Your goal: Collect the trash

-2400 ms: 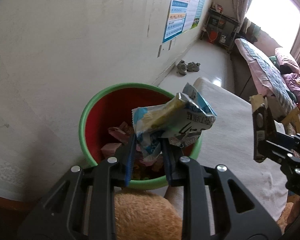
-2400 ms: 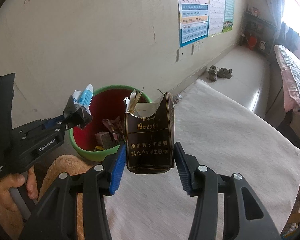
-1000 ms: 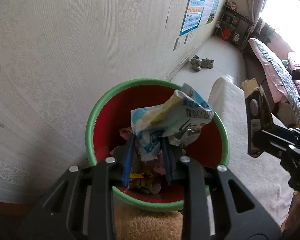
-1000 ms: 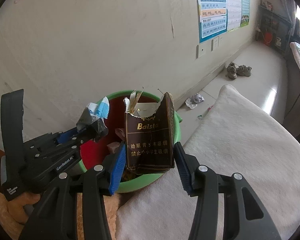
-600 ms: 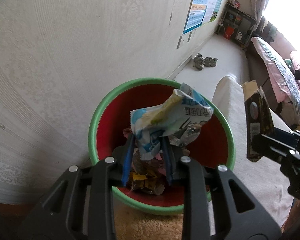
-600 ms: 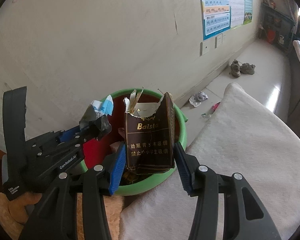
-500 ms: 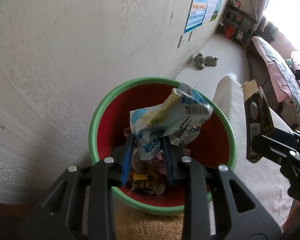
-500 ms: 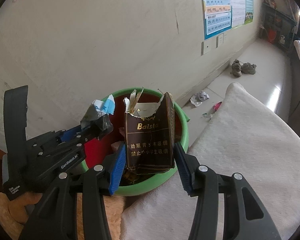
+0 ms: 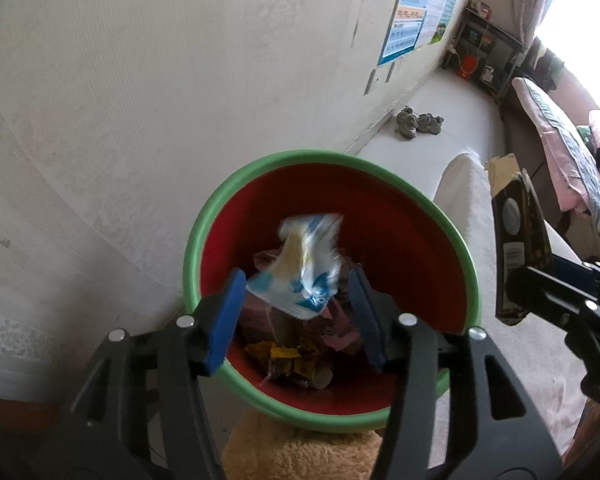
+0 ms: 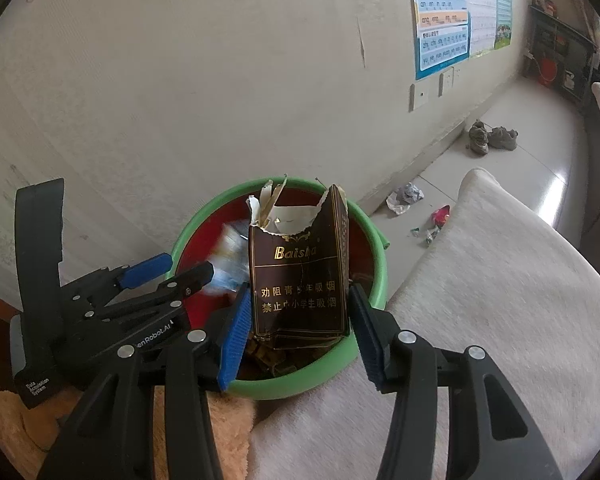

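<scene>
Over the red bin with the green rim (image 9: 332,160), the blue and white wrapper (image 9: 306,264) is falling, blurry, between the left gripper (image 9: 298,316) fingers, which have just been opening and now hold nothing. That trash is as good as in. Just right of it, the right gripper (image 10: 298,328) fingers are half open but squeeze the torn brown box (image 10: 300,276), which I think goes in next.

Both tools are black plastic frames with triangular cut-outs and silver screw heads. The left tool (image 9: 296,312) and right tool (image 10: 296,320) carry ribbed blue pads; white lettering marks the left tool's side.
</scene>
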Tool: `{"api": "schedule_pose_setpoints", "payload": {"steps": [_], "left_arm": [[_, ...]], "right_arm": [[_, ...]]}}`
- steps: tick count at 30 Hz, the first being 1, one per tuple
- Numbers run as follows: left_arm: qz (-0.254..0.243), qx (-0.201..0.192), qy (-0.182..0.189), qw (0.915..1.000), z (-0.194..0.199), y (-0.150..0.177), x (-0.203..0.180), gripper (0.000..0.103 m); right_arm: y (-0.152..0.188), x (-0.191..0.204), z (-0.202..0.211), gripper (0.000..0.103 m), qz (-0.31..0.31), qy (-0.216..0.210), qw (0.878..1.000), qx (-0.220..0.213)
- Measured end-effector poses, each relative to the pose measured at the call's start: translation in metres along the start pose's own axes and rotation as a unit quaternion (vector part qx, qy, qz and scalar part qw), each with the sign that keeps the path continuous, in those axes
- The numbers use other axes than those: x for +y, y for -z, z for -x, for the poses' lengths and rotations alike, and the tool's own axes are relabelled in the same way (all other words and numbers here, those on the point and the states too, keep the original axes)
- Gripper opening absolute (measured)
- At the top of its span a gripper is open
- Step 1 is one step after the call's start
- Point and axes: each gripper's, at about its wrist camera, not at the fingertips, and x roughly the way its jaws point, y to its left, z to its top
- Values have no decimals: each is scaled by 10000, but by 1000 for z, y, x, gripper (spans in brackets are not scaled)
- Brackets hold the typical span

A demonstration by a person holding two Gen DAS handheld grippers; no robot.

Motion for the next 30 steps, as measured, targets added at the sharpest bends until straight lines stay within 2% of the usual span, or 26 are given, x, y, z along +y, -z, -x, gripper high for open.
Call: {"api": "schedule_pose_setpoints", "payload": {"steps": [7,9,18,22,27,30], "left_arm": [[159,-101,-61,9998,5,2,7,64],[190,-120,-95,9997,6,3,7,69],[254,-170,-12,9995,20,8,1,72],[130,-276,149,9994,35,12,-19,75],[-84,-375,624,9973,55,17,-70,76],[-364,-521,854,9943,71,18,-101,77]], "right_arm": [[-3,4,-2,50,18,37,10000,-10],[-5,3,-3,61,-31,19,10000,-8],[11,-17,21,79,-386,106,9991,-153],[36,-47,44,88,-731,325,9966,-210],[70,-96,85,90,-1741,402,9830,-422],[80,-105,119,91,-1668,806,9797,-770]]}}
